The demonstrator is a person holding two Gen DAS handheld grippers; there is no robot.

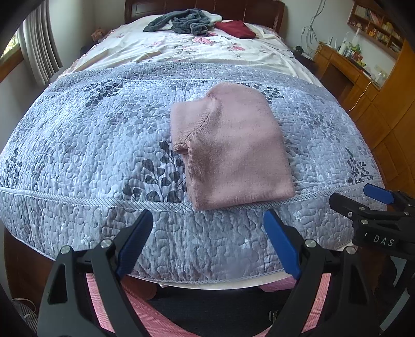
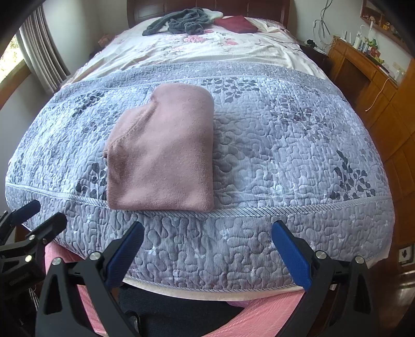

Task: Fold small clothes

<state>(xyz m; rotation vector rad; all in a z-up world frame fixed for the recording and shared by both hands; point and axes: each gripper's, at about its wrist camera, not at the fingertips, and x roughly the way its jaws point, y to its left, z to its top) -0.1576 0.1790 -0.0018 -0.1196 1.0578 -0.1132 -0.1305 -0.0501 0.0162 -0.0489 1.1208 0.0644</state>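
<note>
A pink fleece garment lies folded into a compact rectangle on the grey quilted bedspread, close to the foot edge of the bed. In the right wrist view the same pink garment sits left of centre. My left gripper hovers just short of the bed's foot edge, open, nothing between its blue pads. My right gripper is also open and holds nothing, level with the foot edge and to the right of the garment. Each gripper shows at the side of the other's view: right gripper, left gripper.
At the head of the bed lie a dark grey garment and a dark red folded cloth on a floral sheet. A wooden desk and shelves stand at the right, a curtain at the left. Pink-checked trousers show below.
</note>
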